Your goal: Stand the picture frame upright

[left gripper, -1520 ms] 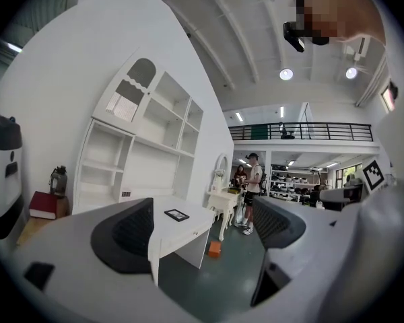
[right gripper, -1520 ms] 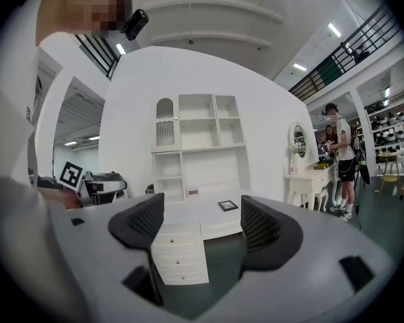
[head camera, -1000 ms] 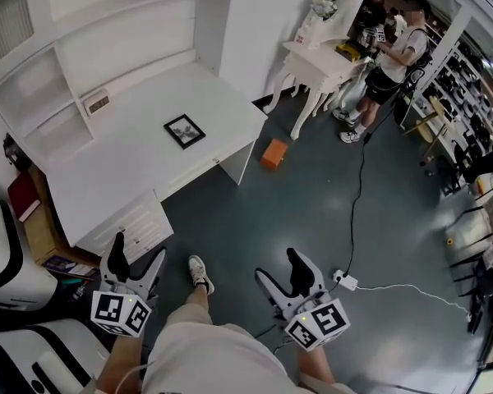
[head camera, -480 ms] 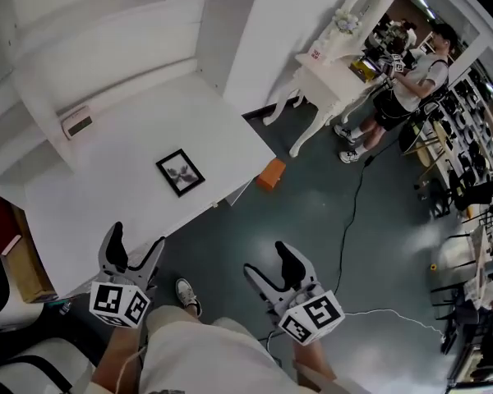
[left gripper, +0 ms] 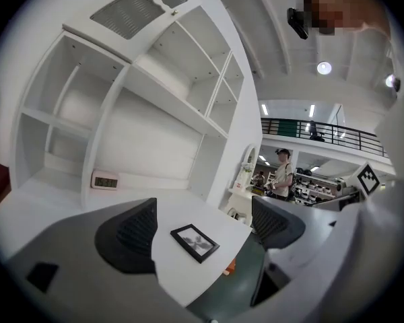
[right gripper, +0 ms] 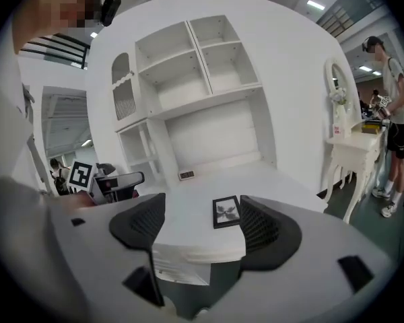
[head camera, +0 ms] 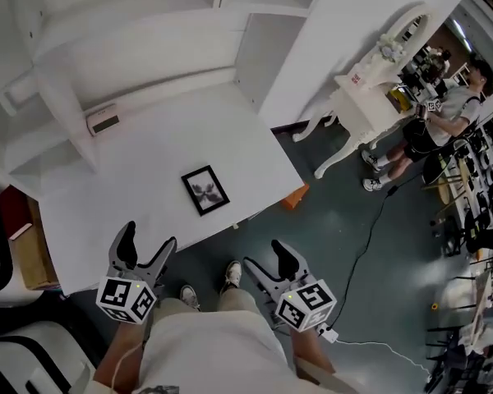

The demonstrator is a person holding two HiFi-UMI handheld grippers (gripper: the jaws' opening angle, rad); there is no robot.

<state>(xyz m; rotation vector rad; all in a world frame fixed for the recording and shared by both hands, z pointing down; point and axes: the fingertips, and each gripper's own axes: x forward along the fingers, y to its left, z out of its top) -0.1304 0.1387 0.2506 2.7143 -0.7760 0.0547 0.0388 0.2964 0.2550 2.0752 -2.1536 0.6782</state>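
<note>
**Frame not yet touched**

Nothing of the job is done so far. The white desk [head camera: 148, 162] spreads ahead of me. My left gripper [head camera: 148, 240] and right gripper [head camera: 267, 259] are held close to my body, jaws apart and empty, well apart from the picture frame [head camera: 205, 190]. It lies flat and face up near the desk's front edge, small and black-bordered with a pale print inside. Reaching, gripping and standing it up all remain.

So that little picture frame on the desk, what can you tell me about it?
The picture frame is small and rectangular, with a thin black border around a pale picture of something dark. The border could be wood or plastic; I can't tell which. It lies flat, face up, near the front edge of the white desk, turned askew to that edge. Only the desk touches it.
</note>
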